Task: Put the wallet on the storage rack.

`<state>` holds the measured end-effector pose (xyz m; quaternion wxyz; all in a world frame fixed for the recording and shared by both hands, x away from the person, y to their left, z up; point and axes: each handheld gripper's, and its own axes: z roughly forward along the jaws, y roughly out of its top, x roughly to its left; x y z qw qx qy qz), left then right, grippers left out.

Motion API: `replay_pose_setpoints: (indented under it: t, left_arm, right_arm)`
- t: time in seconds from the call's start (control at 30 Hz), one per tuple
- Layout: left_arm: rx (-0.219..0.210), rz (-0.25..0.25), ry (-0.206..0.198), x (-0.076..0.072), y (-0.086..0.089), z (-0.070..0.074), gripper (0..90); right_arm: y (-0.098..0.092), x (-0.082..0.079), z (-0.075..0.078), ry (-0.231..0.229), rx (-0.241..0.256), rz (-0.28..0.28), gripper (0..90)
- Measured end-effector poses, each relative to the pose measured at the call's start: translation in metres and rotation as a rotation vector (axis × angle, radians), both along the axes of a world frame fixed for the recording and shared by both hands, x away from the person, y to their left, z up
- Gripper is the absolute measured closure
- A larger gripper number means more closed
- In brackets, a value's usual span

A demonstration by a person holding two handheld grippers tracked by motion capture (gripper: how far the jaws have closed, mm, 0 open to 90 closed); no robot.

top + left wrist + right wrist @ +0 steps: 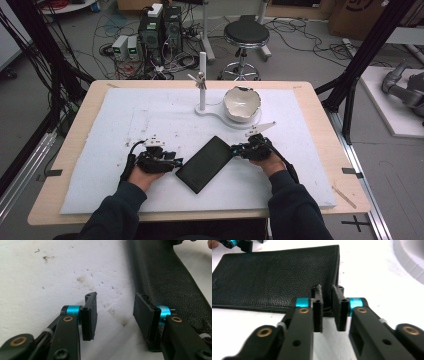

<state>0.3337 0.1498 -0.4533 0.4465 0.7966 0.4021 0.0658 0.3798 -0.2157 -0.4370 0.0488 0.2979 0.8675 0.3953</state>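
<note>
Black pebbled-leather flat wallet [205,163] lies diagonally mid-table, near-left to far-right; my right gripper [239,149] is clenched on its far-right corner, while my left gripper [176,163], released, sits just beside its near-left end.

Wallet [170,277] ran off the top and right edges in the left gripper view. Its near corner was hidden behind the right tool [327,307] in the right gripper view; whether the pads actually pinched leather couldn't be told. Left tool [115,315] bodies cut off below.
</note>
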Motion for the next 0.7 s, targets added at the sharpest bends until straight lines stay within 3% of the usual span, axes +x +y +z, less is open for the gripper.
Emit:
replay_pose_setpoints:
  t: [0.13, 0.23, 0.27, 0.3, 0.37, 0.6, 0.7]
  left_arm:
    - [-0.013, 0.020, 0.005, 0.000, 0.002, 0.000, 51.8]
    - [-0.011, 0.049, -0.009, 0.001, 0.007, 0.002, 50.7]
    - [-0.011, 0.049, -0.009, 0.001, 0.007, 0.002, 50.8]
    - [-0.022, 0.069, -0.019, 0.002, 0.011, 0.004, 50.8]
    - [-0.034, 0.086, -0.032, 0.003, 0.015, 0.006, 50.8]
    - [-0.053, 0.117, -0.071, 0.004, 0.029, 0.018, 51.0]
    - [-0.069, 0.142, -0.094, 0.005, 0.039, 0.022, 51.1]
  right_arm:
    - [-0.012, -0.003, 0.004, -0.009, -0.038, -0.048, 85.4]
    - [-0.036, -0.006, 0.008, -0.036, -0.120, -0.197, 85.3]
    - [-0.036, -0.006, 0.008, -0.036, -0.120, -0.197, 85.3]
    - [-0.049, -0.010, 0.010, -0.047, -0.155, -0.284, 85.1]
    - [-0.061, -0.016, 0.010, -0.036, -0.166, -0.348, 84.6]
    - [-0.078, -0.040, 0.013, 0.017, -0.190, -0.397, 82.2]
    - [-0.078, -0.054, 0.014, 0.047, -0.240, -0.342, 78.8]
